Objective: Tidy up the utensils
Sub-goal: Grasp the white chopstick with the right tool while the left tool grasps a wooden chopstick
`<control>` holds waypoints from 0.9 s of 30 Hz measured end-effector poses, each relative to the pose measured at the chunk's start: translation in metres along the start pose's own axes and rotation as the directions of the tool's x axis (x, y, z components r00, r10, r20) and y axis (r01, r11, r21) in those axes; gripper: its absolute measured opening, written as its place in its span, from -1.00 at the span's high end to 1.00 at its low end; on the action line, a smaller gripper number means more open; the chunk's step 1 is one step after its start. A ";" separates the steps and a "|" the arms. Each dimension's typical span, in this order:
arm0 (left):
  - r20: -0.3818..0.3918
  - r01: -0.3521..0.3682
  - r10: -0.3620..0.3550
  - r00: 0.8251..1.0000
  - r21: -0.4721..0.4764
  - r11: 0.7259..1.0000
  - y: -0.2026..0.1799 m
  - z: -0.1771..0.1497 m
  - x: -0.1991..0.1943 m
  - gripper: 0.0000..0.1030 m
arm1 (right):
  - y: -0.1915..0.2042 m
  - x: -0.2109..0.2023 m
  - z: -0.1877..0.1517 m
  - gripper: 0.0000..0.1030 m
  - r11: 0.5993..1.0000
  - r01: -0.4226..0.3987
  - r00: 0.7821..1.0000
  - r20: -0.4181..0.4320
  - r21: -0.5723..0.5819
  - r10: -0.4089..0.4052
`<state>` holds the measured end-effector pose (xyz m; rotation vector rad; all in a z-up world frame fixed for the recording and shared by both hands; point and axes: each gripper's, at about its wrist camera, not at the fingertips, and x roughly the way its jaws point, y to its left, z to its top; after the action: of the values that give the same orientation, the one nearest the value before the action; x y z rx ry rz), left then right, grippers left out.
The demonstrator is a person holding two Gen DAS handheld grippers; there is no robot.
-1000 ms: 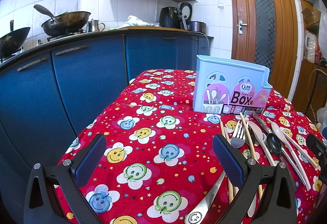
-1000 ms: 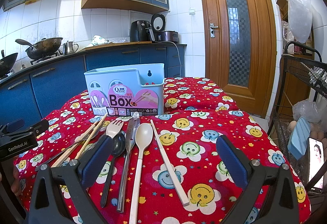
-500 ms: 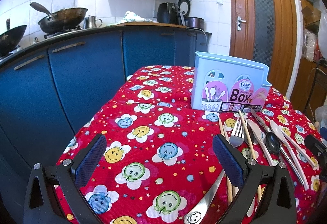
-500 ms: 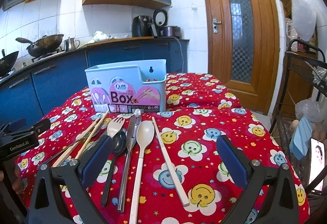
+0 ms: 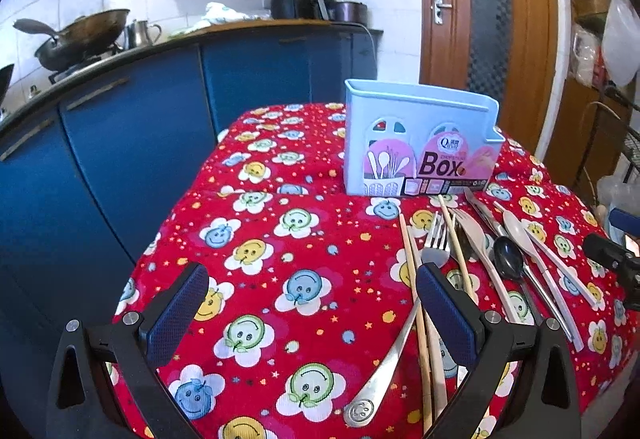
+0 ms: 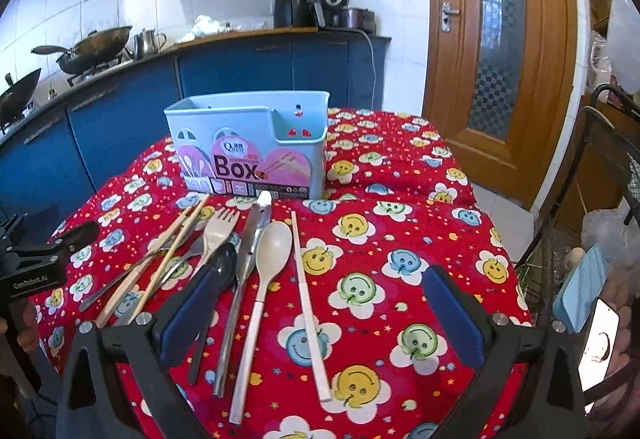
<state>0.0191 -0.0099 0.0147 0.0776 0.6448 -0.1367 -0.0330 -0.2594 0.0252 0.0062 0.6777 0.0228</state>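
Utensils [image 6: 240, 259] lie untouched on the bench in front of the chopstick box [image 6: 248, 151]; both tongs [image 5: 312, 303] [image 6: 320, 311], gaping and empty, have edged nearer the box, so sorting has yet to begin.

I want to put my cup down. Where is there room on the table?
The tablecloth is bare right of the white chopstick, and left of the wooden chopsticks. It is crowded in front of the box.

Bright, even daylight; sharp centre, heavy fisheye warp w/ dark corners.
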 end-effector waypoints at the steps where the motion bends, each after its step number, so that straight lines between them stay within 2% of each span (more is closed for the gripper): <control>1: -0.009 0.003 -0.003 1.000 -0.001 1.000 0.001 0.001 0.001 -0.99 | -0.001 0.001 0.001 -0.97 1.000 -0.001 1.000 -0.012 -0.003 0.001; 11: -0.098 0.012 -0.003 0.995 0.095 0.995 -0.009 0.008 0.017 -0.99 | -0.004 0.023 0.010 -0.59 0.998 -0.028 0.990 -0.139 -0.059 0.020; 17: -0.188 0.053 -0.030 0.982 0.118 0.992 -0.015 0.012 0.034 -0.99 | -0.009 0.038 0.018 -0.29 0.996 -0.057 0.973 -0.227 -0.061 0.042; 23: -0.259 0.104 -0.062 0.964 0.153 0.983 -0.019 0.014 0.041 -0.83 | -0.013 0.049 0.021 -0.09 0.993 -0.102 0.948 -0.309 -0.063 0.077; 27: -0.293 0.138 -0.081 0.953 0.180 0.974 -0.021 0.015 0.045 -0.54 | -0.011 0.052 0.022 -0.08 0.988 -0.146 0.928 -0.353 -0.053 0.118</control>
<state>0.0603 -0.0366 -0.0014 0.2577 0.9227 -0.3017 0.0215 -0.2694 0.0093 -0.0286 1.0323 0.1847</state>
